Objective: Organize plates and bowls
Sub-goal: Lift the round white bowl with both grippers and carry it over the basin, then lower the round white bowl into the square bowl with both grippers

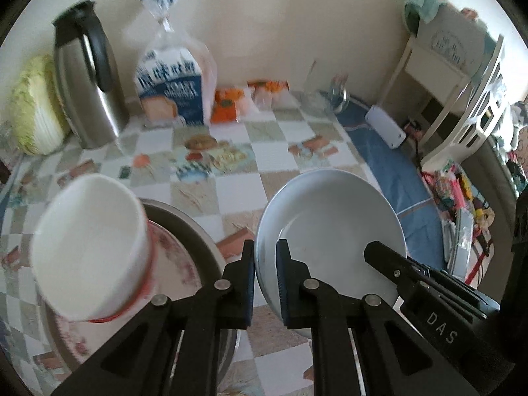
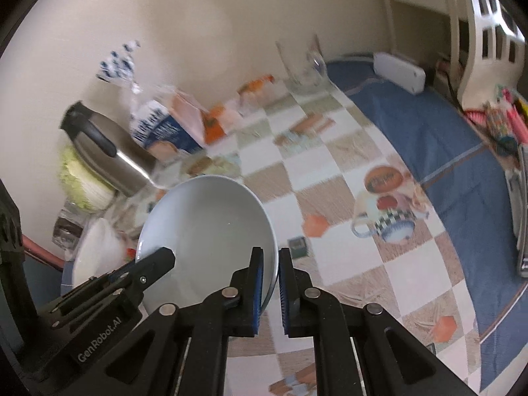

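A pale grey-white plate (image 1: 330,217) hangs tilted above the checked tablecloth, held at two sides. My left gripper (image 1: 265,247) is shut on its left rim. My right gripper (image 2: 271,254) is shut on its right rim, and the plate (image 2: 204,227) fills the middle of the right wrist view. Each gripper shows in the other's view: the right one (image 1: 379,250) and the left one (image 2: 161,257). To the left a white bowl (image 1: 89,247) with a red band rests on a flowered plate (image 1: 178,264), which lies in a dark-rimmed dish (image 1: 198,231).
Along the back wall stand a steel jug (image 1: 89,76), a bread bag (image 1: 175,82), a cabbage (image 1: 36,112), orange packets (image 1: 227,102) and a glass pitcher (image 1: 326,89). A white box (image 1: 386,125) lies on the blue cloth at the right, next to a white chair (image 1: 475,109).
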`<state>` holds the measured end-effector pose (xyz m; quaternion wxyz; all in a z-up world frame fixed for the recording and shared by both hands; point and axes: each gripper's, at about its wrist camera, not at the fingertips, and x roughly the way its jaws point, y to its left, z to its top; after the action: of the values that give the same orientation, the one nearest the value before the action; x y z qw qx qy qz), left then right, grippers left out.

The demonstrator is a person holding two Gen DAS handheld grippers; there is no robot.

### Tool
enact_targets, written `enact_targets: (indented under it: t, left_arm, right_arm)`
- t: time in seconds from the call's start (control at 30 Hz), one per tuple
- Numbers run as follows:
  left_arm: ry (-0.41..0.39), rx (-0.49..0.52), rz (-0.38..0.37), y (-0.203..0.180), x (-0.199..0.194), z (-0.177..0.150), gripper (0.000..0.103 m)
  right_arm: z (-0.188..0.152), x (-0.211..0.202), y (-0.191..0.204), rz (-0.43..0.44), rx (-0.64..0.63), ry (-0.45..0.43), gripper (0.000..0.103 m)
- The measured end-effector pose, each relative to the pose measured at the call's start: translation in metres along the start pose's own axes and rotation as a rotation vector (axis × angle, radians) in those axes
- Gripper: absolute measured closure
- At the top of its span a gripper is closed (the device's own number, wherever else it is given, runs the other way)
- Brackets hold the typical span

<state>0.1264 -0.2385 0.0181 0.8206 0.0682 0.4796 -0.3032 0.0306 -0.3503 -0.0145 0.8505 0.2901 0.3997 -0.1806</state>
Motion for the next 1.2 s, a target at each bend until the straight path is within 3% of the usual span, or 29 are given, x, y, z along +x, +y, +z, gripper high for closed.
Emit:
enact_targets:
  t: [0.27,0.57,0.87,1.2]
  left_arm:
    - [-0.085,-0.015,0.026,0.032,-0.050,0.006,0.091]
    - [-0.152,-0.058,0.077,0.082,-0.089,0.008,0.091]
    - [-0.155,-0.111,0.096,0.129,-0.091,0.009,0.091]
    - [-0.096,-0.132,0.101,0.149,-0.062,0.011,0.091]
  right_arm:
    - [0.005,-0.032,0.051,0.067,-0.053,-0.079,0.093]
    - [0.000,-0.041,0.112,0.153,-0.110,-0.118,0.093]
    - [-0.008,-0.021,0.154,0.207,-0.134,-0.107,0.093]
    - [-0.012,0.008,0.166,0.179,-0.139,-0.081,0.093]
